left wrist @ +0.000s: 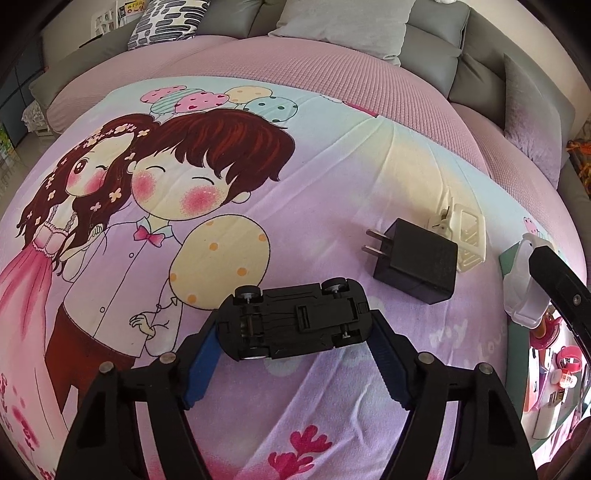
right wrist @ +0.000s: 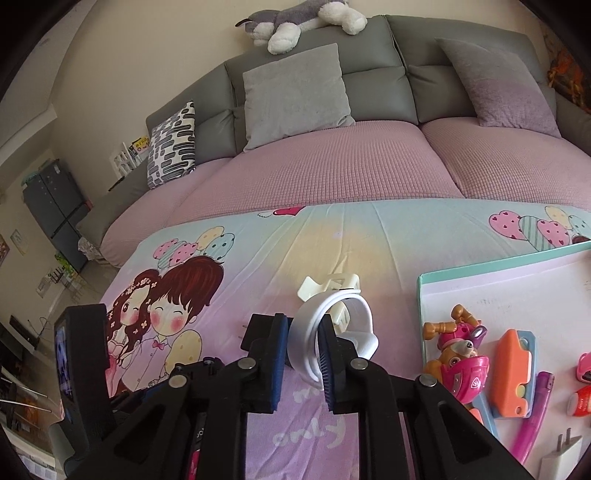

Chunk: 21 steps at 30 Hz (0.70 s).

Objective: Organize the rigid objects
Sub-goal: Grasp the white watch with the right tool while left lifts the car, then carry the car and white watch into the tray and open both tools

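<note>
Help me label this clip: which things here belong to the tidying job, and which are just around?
Job: toy car, black charger, white band, cream clip, tray of toys.
Just around: grey cushion, plush dog, patterned pillow.

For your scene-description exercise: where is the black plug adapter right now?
In the left wrist view, the black plug adapter lies on the cartoon bedsheet, right of centre, just beyond the upside-down toy car and touching a cream plastic clip on its right.
</note>
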{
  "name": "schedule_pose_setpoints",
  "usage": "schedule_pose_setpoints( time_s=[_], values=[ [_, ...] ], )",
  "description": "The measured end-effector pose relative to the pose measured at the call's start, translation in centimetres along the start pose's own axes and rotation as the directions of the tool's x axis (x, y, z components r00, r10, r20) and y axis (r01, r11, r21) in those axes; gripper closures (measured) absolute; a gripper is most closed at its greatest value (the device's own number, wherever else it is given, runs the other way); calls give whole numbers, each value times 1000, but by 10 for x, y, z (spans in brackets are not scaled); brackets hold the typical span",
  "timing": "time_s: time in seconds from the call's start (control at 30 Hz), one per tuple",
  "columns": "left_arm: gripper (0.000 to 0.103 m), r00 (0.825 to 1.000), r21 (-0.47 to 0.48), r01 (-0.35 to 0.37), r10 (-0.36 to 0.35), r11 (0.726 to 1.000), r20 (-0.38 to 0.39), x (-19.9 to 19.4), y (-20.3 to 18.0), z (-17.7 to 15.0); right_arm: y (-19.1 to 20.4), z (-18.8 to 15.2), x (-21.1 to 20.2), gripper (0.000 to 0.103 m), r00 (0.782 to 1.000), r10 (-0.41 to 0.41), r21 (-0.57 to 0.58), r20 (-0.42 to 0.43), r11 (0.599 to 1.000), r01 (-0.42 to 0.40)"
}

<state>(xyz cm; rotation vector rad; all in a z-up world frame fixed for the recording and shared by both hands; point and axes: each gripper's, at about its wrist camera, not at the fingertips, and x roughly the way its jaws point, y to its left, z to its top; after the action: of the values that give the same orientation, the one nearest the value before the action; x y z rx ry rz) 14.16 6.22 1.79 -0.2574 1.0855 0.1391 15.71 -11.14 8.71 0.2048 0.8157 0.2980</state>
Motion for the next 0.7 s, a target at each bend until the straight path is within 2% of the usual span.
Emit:
schedule_pose_setpoints(
  time_s=[0.13,0.33,0.53,0.7],
  values=[
    [26,1000,6,20,-20,1000,15,-6,-5,2,-3,2,-7,85,1000,0,10,19,1000,0],
    [26,993,19,81,-82,997,82,-33,-16,7,-15,11,-37,85,994,-24,40,107,999,20],
    [26,983,66,124,-132,990,127,-55,-40,8,-46,17,-58,85,983,-119,82,143,991,108],
    [26,979,123,146,-161,981,121,-63,-67,4,-87,17,-72,85,973,-182,173,142,972,157]
  ],
)
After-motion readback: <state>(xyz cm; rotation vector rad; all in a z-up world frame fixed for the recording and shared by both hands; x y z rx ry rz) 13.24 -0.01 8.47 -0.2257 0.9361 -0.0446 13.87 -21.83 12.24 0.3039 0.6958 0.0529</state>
